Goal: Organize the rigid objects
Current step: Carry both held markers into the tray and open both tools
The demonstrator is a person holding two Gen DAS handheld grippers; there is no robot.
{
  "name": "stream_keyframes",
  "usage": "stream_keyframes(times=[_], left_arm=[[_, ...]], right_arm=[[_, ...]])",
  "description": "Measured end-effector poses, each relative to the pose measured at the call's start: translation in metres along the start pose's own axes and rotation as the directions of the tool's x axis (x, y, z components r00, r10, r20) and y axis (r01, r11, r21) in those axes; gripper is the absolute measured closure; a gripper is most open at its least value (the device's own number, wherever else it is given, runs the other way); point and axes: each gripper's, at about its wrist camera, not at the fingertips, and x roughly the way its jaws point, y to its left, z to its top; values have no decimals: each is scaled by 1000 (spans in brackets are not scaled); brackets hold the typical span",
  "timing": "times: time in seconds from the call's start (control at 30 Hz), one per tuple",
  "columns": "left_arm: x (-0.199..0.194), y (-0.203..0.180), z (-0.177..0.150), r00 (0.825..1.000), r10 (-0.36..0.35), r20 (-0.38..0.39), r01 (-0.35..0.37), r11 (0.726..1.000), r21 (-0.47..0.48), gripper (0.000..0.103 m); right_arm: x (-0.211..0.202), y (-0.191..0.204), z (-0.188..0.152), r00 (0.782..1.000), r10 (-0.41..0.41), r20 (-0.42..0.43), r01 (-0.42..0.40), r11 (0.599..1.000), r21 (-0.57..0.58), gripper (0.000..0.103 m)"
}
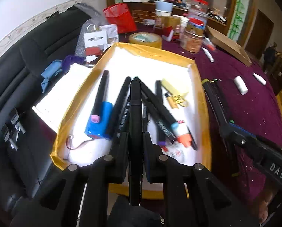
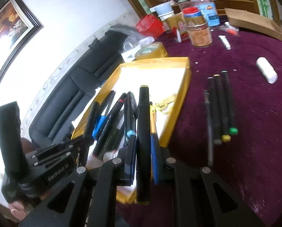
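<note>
1. Left wrist view: the left gripper (image 1: 135,145) pinches a black marker (image 1: 135,124) between its two fingers. The marker's long axis runs along the fingers, its far end pointing away over the yellow-rimmed tray (image 1: 205,102), its near end passing back between the finger bases.

2. Inside the tray, left of the held marker, a pink-capped marker (image 1: 100,96) leans on a blue block (image 1: 100,121), long axis pointing to the tray's far rim. Right of the held marker, several black markers cross each other; one with a light-blue cap (image 1: 158,111) slants toward the near right, next to an orange-and-white piece (image 1: 183,136).

3. Right of the tray, on the purple tablecloth (image 1: 250,109), the right gripper (image 1: 211,87) reaches in from the lower right; this view does not show how its fingers stand.

4. Right wrist view: the right gripper (image 2: 143,151) is pressed on a second black marker (image 2: 143,132) with a yellowish far end, held lengthwise along the fingers above the tray's near right rim (image 2: 186,87).

5. Right of the tray, three markers lie side by side on the cloth, parallel, with a grey cap (image 2: 217,141), a yellow cap (image 2: 226,138) and a green cap (image 2: 233,131) toward the camera. Farther right lies a white cylinder (image 2: 266,72).
</note>
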Motion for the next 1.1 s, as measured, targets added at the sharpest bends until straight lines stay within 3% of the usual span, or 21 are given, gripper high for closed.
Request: stream_keyframes(times=[0.23,0.47,1.1], left_arm=[[15,8,4,998,59,-2,-59,998,-5,91],[27,9,6,998,68,-11,-68,998,9,91],[37,7,4,998,64,-21,-64,998,14,90]], right_arm=[[38,5,21,999,-6,-50,5,1000,-28,90],[68,7,39,996,-34,-80,30,998,-55,90],[91,14,44,991,-82,-108,71,993,-98,90]])
